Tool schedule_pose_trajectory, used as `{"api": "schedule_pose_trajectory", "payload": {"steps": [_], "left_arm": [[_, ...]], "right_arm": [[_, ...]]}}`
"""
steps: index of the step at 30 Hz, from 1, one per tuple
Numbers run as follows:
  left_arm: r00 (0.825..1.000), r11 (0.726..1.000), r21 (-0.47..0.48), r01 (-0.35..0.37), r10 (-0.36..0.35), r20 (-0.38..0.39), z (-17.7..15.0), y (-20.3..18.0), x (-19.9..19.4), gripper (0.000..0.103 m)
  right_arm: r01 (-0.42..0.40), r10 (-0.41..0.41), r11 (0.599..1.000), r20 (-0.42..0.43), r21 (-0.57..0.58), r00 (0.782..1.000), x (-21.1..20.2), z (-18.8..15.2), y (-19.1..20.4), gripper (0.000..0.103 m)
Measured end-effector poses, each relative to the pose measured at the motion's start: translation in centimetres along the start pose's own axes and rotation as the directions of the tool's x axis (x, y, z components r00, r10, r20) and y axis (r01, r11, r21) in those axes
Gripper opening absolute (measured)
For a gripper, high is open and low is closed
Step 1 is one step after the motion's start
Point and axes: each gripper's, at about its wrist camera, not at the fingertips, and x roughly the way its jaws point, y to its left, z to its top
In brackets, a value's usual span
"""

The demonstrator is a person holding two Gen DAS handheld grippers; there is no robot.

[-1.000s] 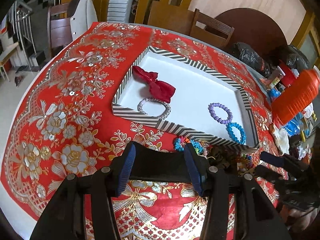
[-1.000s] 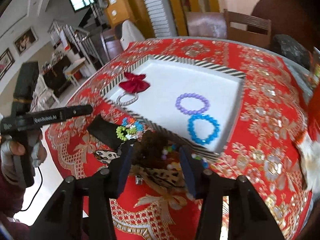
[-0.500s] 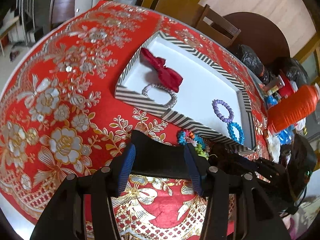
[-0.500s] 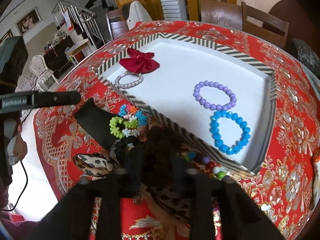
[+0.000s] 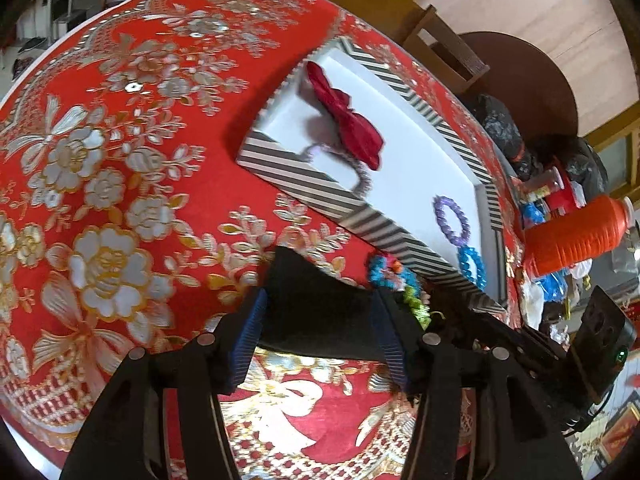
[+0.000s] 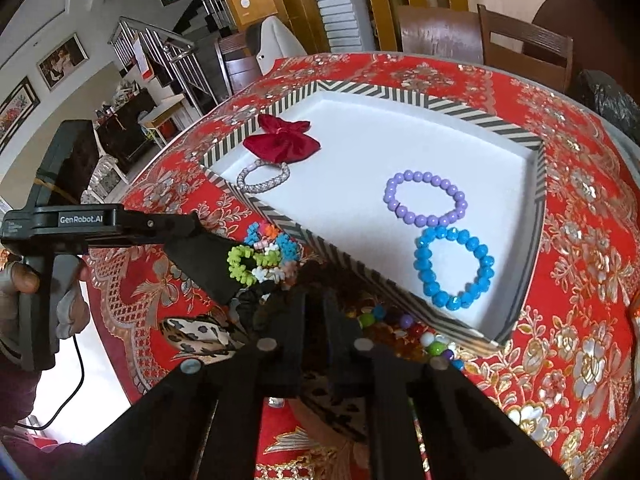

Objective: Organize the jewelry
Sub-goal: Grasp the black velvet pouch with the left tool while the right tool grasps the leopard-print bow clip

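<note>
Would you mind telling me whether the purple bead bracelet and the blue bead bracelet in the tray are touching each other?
Touching. In the right wrist view the purple bead bracelet meets the top of the blue bead bracelet with no white tray floor showing between their beads.

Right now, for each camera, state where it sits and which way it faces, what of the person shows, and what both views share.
Left wrist: on the left gripper, looking down across the red tablecloth toward the striped tray; jaws opening around a black piece.
Right wrist: on the right gripper, shut in the pile before the tray; a hand shows at left.
Shared: red bow, purple bracelet, blue bracelet.
</note>
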Motion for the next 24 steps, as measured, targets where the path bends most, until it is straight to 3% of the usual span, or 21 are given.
{"api": "schedule_pose_trajectory", "payload": {"steps": [1, 2, 4, 5, 9, 10, 12, 14, 15, 16, 18, 24], "left_arm": [[1.000, 1.000, -0.014, 0.010, -0.010, 0.001, 0.1, 0.3, -0.1, 0.065], [1.000, 1.000, -0.023, 0.019, -0.019, 0.001, 0.2, 0.7, -0.4, 0.065], [1.000, 0.999, -0.025, 0.023, -0.023, 0.000, 0.2, 1.0, -0.4, 0.066], [1.000, 1.000, -0.019, 0.021, -0.021, -0.005, 0.2, 0.9, -0.3, 0.066], [0.999, 1.000, 0.003, 0.018, -0.018, -0.027, -0.3, 0.3, 0.4, 0.070], [0.999, 1.000, 0.010, 0.014, -0.014, -0.029, -0.4, 0.1, 0.6, 0.071], [0.999, 1.000, 0.020, -0.001, 0.002, -0.033, -0.4, -0.2, 0.7, 0.071], [0.999, 1.000, 0.025, -0.010, 0.011, -0.033, -0.5, -0.4, 0.8, 0.071], [0.999, 0.999, 0.034, -0.026, 0.028, -0.032, -0.5, -0.5, 0.8, 0.066], [0.999, 0.998, 0.039, -0.039, 0.040, -0.032, -0.6, -0.6, 0.8, 0.048], [0.999, 0.999, 0.034, -0.023, 0.024, -0.045, -0.8, -0.5, 0.9, 0.033], [1.000, 0.997, 0.079, 0.019, -0.019, -0.006, -1.0, -1.8, -1.1, 0.025]], "right_arm": [[-0.001, 0.001, 1.000, -0.008, 0.010, 1.000, 0.0, 0.0, 0.0, 0.014], [-0.003, 0.003, 1.000, -0.017, 0.017, 1.000, 0.1, 0.1, -0.1, 0.026], [-0.002, 0.002, 1.000, -0.018, 0.007, 1.000, 0.1, 0.1, 0.0, 0.042], [0.002, -0.002, 1.000, -0.018, -0.005, 1.000, 0.3, 0.1, 0.2, 0.042], [0.013, -0.013, 1.000, -0.048, -0.017, 0.999, 1.5, 0.1, 0.4, 0.042], [0.008, -0.009, 1.000, -0.052, -0.013, 0.999, 1.7, 0.0, 0.3, 0.039], [-0.001, 0.000, 1.000, -0.060, -0.009, 0.998, 2.1, -0.4, 0.3, 0.022], [-0.003, 0.002, 1.000, -0.047, -0.016, 0.999, 1.9, -0.7, 0.4, 0.017], [-0.008, 0.008, 1.000, -0.038, -0.017, 0.999, 1.6, -0.7, 0.5, 0.016], [-0.024, 0.023, 1.000, -0.024, -0.011, 0.999, 1.1, -0.7, 0.5, 0.014], [-0.052, 0.052, 0.999, 0.010, -0.001, 0.999, -0.2, -0.5, 0.5, 0.013], [-0.119, 0.116, 0.993, 0.111, 0.016, 0.987, -4.6, 0.5, 0.6, 0.012]]}}
